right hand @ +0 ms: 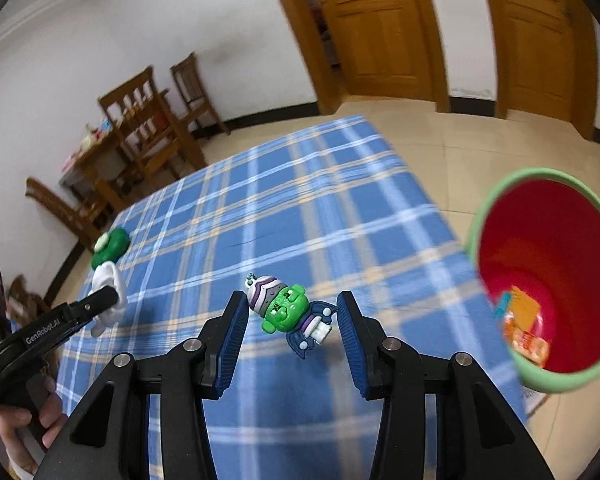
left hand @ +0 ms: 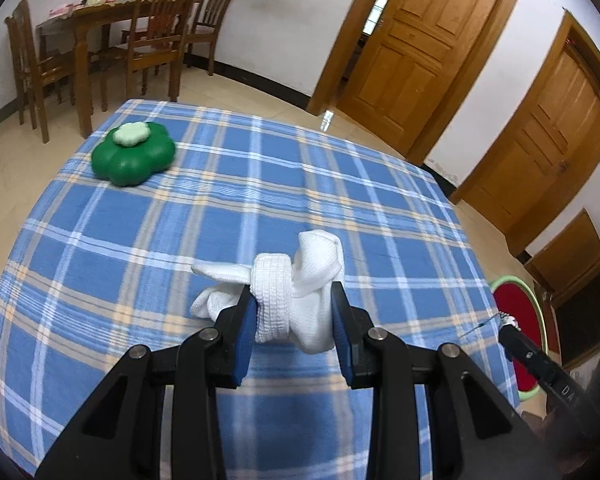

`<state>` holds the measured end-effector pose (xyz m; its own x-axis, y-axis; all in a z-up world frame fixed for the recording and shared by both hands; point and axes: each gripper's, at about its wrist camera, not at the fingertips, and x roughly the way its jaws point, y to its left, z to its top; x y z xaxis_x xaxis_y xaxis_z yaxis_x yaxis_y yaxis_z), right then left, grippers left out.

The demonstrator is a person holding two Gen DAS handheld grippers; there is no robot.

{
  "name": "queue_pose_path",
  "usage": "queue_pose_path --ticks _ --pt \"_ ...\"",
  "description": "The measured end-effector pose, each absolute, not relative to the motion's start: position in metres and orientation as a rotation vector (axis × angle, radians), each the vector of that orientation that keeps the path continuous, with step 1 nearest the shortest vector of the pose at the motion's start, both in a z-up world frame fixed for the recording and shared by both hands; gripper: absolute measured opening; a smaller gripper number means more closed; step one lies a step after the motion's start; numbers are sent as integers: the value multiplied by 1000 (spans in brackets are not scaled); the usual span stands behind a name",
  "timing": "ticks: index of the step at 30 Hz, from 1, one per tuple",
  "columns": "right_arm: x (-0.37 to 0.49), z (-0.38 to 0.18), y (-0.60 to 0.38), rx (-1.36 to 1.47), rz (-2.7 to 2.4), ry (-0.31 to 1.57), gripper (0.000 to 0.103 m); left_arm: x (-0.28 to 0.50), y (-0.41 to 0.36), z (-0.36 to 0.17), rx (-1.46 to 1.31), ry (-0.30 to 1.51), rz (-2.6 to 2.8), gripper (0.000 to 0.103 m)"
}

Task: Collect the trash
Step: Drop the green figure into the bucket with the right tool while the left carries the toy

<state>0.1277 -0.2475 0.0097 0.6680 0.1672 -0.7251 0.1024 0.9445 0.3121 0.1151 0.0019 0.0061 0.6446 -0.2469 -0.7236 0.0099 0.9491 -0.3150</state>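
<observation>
Left wrist view is showing me the checked blue tablecloth (left hand: 180, 240) filling most of the frame, and I am working over it with both tools. Off its right edge the red bin with the green rim (right hand: 476, 216) is standing on the floor, and I am seeing orange wrappers already lying at its bottom. Near the far left corner of the cloth a green flower-shaped case (left hand: 134, 158) is sitting, well apart from both tools.

My left gripper (left hand: 294, 312) is closing around a knotted white sock (left hand: 300, 280): both blue pads are pressing against the bundle, so I am judging it gripped, though whether it is off the cloth I cannot tell. My right gripper (right hand: 292, 312) is standing wide apart, with a small green toy figure (right hand: 288, 310) lying on the cloth between the fingers; neither pad is touching it.

I am reading this as the pick-up step for two pieces at once, with the bin partly filled. Next I am expecting to need the right fingers lowered and squeezed on the toy's body, since its thin dark wings look likely to slip. Then each load is wanting a carry rightward past the table edge and a release over the bin's mouth, the sock travelling the longer way
</observation>
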Motion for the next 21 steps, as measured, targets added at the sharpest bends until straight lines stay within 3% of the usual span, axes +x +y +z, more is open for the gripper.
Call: queue_pose_path --ticks 21 --pt "66 0 -395 543 -299 750 47 101 -120 17 -159 946 -413 34"
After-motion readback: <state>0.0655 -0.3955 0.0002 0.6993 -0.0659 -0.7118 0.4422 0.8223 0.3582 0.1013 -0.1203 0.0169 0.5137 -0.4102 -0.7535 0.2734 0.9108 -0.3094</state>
